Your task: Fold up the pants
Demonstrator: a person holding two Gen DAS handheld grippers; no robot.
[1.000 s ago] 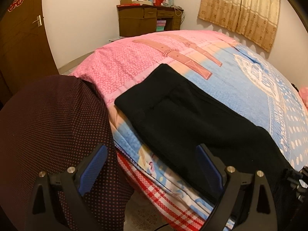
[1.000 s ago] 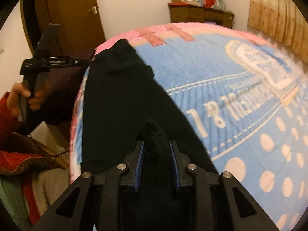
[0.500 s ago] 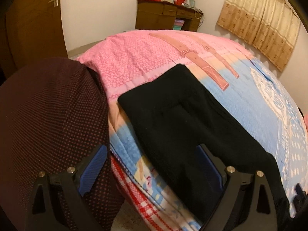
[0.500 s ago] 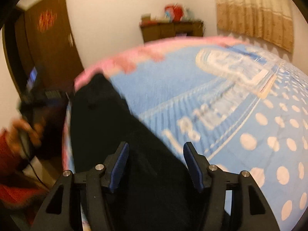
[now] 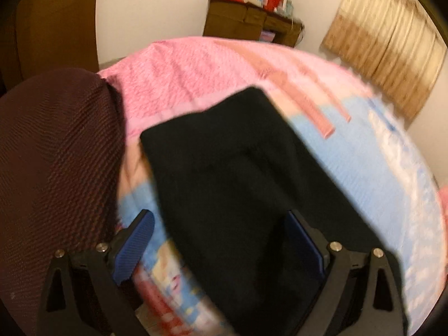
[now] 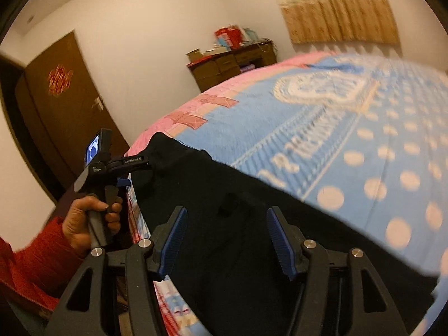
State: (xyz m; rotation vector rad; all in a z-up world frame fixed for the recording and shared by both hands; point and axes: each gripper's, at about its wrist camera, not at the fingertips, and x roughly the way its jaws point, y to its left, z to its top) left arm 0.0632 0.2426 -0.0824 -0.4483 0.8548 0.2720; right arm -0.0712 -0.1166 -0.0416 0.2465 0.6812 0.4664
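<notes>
Black pants lie flat on the bed's pink and blue cover, along its near edge. My left gripper is open and empty, its jaws wide over the pants' near part. In the right wrist view the pants run from the foreground toward the bed's left edge. My right gripper is open and empty just above them. The left gripper also shows there, held in a hand beside the far end of the pants.
A dark maroon dotted chair back stands against the bed's left edge. A brown cabinet with boxes stands at the far wall. A brown door is at the left, beige curtains at the right.
My right gripper has let go of the black fabric it pinched, opened, and lifted back. My left gripper has moved right and closer over the pants, still open.
</notes>
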